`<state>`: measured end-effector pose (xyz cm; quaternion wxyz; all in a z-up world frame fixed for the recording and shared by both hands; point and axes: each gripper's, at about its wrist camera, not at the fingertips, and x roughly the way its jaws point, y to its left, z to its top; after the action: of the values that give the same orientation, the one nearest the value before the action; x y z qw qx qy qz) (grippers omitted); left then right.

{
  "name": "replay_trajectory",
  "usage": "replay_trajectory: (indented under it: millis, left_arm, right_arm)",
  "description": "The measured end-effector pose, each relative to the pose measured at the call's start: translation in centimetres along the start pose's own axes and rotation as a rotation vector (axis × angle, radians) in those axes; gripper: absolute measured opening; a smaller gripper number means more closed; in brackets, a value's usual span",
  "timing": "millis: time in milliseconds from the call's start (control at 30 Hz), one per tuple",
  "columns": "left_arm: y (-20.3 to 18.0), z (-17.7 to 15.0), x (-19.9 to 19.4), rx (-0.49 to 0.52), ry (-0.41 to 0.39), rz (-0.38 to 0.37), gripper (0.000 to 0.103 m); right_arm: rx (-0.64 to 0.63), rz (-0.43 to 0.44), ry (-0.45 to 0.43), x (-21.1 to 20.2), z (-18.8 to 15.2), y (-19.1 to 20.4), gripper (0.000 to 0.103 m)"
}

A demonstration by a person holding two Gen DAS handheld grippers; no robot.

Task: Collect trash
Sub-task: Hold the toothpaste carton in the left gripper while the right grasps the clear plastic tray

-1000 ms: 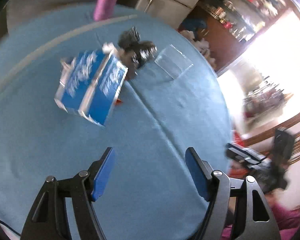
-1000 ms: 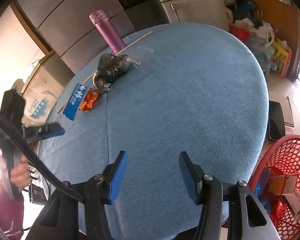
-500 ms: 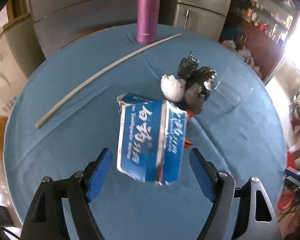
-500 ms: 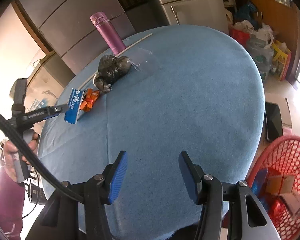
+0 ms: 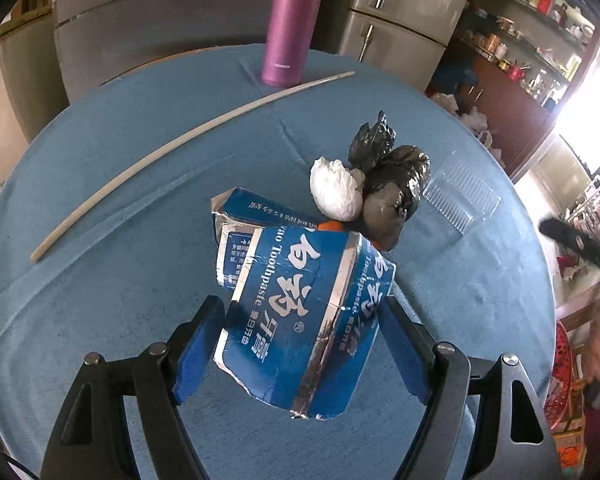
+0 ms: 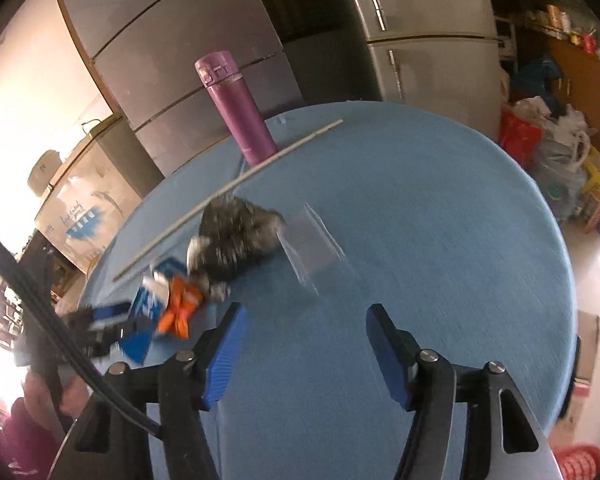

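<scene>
A torn blue toothpaste box [image 5: 296, 280] lies on the blue table [image 5: 100, 280], and my left gripper [image 5: 300, 304] stands open around it, one finger on each side; a gap shows at the left pad. Behind the box sit a white crumpled wad [image 5: 336, 192], a black plastic bag [image 5: 396, 184] and a clear plastic tray [image 5: 460, 196]. An orange wrapper [image 6: 180, 308] lies beside the box [image 6: 148, 300]. My right gripper [image 6: 305, 310] hovers over bare cloth just in front of the pile, its jaws opening with nothing between them.
A purple flask [image 5: 288, 24] stands at the table's far edge, and a long pale stick [image 5: 180, 144] lies in front of it. A red mesh basket [image 6: 580, 460] sits on the floor at the right. Grey cabinets and a fridge stand behind the table.
My left gripper swung in over the toothpaste box and now straddles it. My right gripper moved forward toward the pile and its jaws widened.
</scene>
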<state>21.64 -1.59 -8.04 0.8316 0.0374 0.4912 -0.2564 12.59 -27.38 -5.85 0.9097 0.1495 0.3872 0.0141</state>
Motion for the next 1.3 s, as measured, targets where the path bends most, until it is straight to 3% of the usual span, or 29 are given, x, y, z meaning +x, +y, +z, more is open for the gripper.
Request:
replay_trajectory:
  millis: [267, 467, 600, 633, 667, 1067, 1300]
  left_arm:
    - [0.7, -0.4, 0.5, 0.058, 0.045, -0.009, 0.080]
    - [0.5, -0.6, 1.6, 0.031, 0.057, -0.037, 0.079]
    - [1.1, -0.5, 1.7, -0.038, 0.049, -0.070, 0.067]
    - [1.2, -0.5, 1.6, -0.054, 0.047, -0.080, 0.061]
    - [1.3, -0.5, 1.5, -0.064, 0.046, -0.085, 0.059]
    - [-1.0, -2.5, -3.0, -0.086, -0.010, -0.062, 0.059]
    - [-6.3, -5.0, -7.0, 0.007, -0.070, 0.037, 0.059]
  right_arm:
    - [-0.083, -0.107, 0.037, 4.8, 1.9, 0.6, 0.073]
    - [-0.107, -0.162, 0.074, 7.2, 1.7, 0.9, 0.073]
    - [-0.174, -0.206, 0.055, 7.9, 1.3, 1.4, 0.072]
    - [-0.180, -0.213, 0.047, 8.0, 1.3, 1.3, 0.060]
    - [-0.177, -0.210, 0.049, 8.0, 1.3, 1.2, 0.055]
    - [0.018, -0.018, 0.024, 2.2, -1.0, -0.6, 0.055]
    - [0.057, 0.054, -0.027, -3.7, -4.2, 0.2, 0.055]
